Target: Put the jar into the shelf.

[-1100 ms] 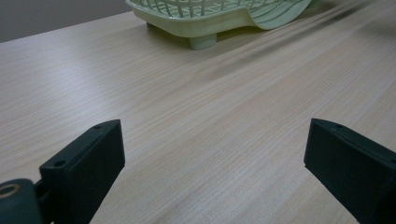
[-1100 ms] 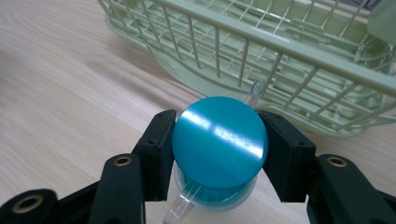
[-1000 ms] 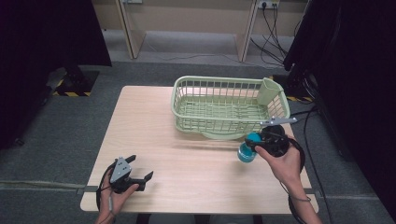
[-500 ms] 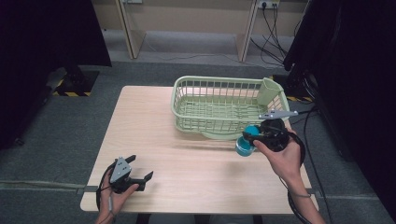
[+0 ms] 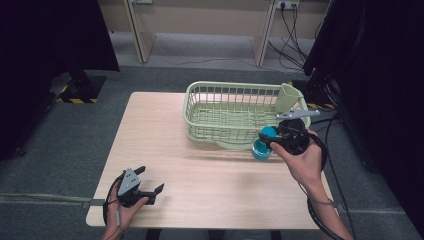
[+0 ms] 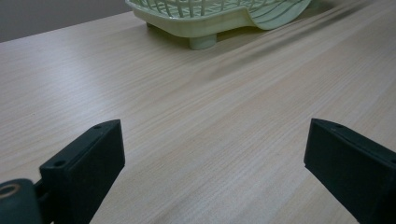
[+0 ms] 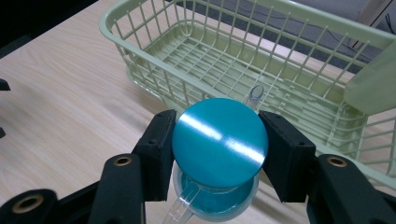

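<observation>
— At the near edge of the table [image 5: 200, 195], what is there on the left side?

— The left gripper [image 5: 145, 186], in the person's left hand [image 5: 122, 212]. Its jaws stand wide apart with nothing between them — in the left gripper view only bare wood lies in the gap.

— Does it touch anything?

— It sits low over the table near the front left corner, well apart from everything else. Whether it rests on the wood, I cannot tell.

— And further in, on the right?

— The right gripper [image 5: 266, 140], in the person's right hand [image 5: 302, 160], is clamped on a teal cup [image 5: 262, 145]. In the right gripper view the two black jaws press on opposite sides of the cup [image 7: 219, 140], whose round flat base faces the camera. Its open mouth points down and away, and a clear handle shows at its lower edge.

— Where is the cup, then?

— It is held tipped in the air, off the table, just in front of the basket's near right corner.

— What about the basket?

— A pale green wire basket [image 5: 200, 97] stands on the far right part of the table. A small green holder [image 5: 287, 97] is fixed at its far right corner. Through the mesh the bottom looks bare, save for a small clear tube-like piece [image 7: 256, 95] seen just beyond the cup — I cannot tell what it is.
</observation>
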`<state>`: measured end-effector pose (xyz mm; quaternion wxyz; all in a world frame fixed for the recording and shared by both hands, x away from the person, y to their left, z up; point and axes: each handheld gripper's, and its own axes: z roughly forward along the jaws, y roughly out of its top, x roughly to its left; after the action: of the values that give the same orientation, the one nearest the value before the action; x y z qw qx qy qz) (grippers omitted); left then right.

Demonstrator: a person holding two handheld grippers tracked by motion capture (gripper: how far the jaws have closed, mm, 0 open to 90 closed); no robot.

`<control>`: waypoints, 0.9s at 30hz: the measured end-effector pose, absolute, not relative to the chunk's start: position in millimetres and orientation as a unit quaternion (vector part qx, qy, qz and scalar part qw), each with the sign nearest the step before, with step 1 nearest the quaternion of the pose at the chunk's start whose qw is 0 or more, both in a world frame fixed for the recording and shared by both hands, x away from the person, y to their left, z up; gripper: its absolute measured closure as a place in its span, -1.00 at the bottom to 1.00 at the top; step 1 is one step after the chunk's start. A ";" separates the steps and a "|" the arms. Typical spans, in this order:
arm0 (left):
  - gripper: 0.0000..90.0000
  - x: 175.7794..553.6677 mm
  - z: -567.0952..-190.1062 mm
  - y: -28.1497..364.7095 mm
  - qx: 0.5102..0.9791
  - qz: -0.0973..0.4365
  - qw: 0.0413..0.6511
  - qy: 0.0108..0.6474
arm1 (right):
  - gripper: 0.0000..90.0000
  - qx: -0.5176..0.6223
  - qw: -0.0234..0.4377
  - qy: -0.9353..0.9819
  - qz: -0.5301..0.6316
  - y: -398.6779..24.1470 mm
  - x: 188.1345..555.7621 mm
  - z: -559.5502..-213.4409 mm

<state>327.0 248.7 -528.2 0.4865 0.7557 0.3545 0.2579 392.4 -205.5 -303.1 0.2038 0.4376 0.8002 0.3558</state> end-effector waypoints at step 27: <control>-0.90 327.1 -528.2 249.0 0.755 0.257 0.487 0.355 | 0.08 0.429 0.220 0.794 0.369 -185.8 416.2 -267.4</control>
<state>327.1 249.0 -528.2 0.4875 0.7554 0.3546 0.2570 416.2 -185.8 -267.4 0.2201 0.4294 0.7943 0.3691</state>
